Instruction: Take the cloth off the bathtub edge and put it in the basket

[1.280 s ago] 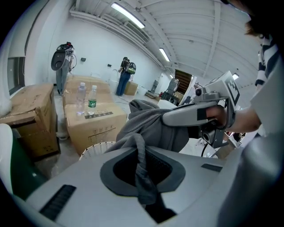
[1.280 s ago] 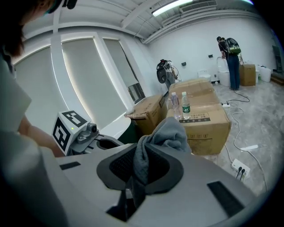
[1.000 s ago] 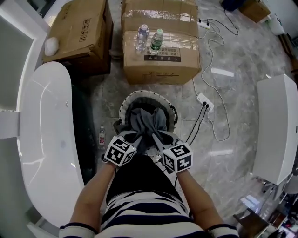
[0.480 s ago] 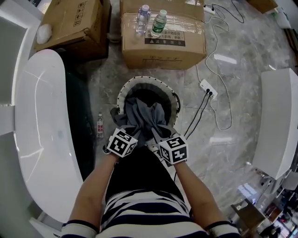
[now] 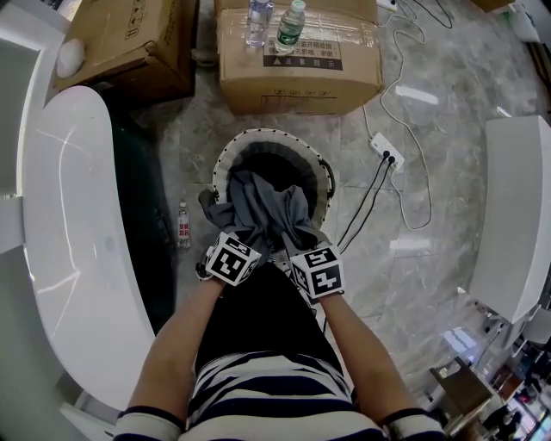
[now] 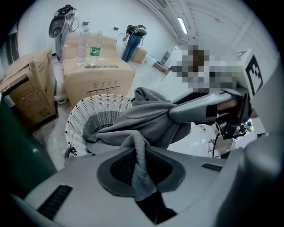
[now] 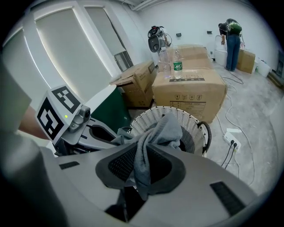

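A grey cloth hangs bunched over the near rim of the white wicker basket, much of it inside. My left gripper is shut on one fold of it; in the left gripper view the cloth runs from between the pads towards the basket. My right gripper pinches another fold, and its jaws are opening with the cloth still between the pads. Both grippers sit side by side at the basket's near edge.
The white bathtub curves along the left. Cardboard boxes with two bottles stand beyond the basket. A small bottle stands on the floor, a power strip with cables lies at the right, and a white fixture stands farther right.
Both grippers have stayed together at the basket's near rim while the cloth has sunk a little into the basket. The head view has shifted forward.
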`<state>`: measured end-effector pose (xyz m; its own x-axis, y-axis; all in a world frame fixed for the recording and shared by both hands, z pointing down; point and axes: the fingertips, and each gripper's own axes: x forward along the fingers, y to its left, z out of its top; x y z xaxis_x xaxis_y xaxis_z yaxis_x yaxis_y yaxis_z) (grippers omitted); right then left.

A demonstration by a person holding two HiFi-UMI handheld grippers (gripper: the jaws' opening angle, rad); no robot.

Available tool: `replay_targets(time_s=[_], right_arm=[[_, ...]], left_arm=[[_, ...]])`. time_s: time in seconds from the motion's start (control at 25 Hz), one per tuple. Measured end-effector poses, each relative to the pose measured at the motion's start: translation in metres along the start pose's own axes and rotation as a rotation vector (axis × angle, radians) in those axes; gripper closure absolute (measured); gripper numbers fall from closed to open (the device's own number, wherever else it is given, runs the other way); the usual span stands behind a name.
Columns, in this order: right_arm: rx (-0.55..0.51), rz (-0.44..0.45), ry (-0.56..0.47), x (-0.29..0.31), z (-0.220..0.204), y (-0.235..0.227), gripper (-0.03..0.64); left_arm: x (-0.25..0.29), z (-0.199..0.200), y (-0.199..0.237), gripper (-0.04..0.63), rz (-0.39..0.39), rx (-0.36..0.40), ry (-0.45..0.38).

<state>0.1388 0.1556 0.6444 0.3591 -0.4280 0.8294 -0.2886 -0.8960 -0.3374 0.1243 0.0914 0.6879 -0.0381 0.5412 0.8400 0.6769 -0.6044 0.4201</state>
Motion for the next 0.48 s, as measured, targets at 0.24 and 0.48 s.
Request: replay_targets(time_s=[0.24, 0.48], right_arm=[[-0.032, -0.02, -0.01, -0.002, 0.004, 0.01, 0.48], [-0.023, -0.002, 0.003, -0.001, 0.0, 0.02, 0.503]], left_arm=[[-0.003, 0.009, -0.002, 0.448, 0.038, 0.024, -0.038], [-0.005, 0.008, -0.011, 0.449, 0.046, 0.023, -0.034]])
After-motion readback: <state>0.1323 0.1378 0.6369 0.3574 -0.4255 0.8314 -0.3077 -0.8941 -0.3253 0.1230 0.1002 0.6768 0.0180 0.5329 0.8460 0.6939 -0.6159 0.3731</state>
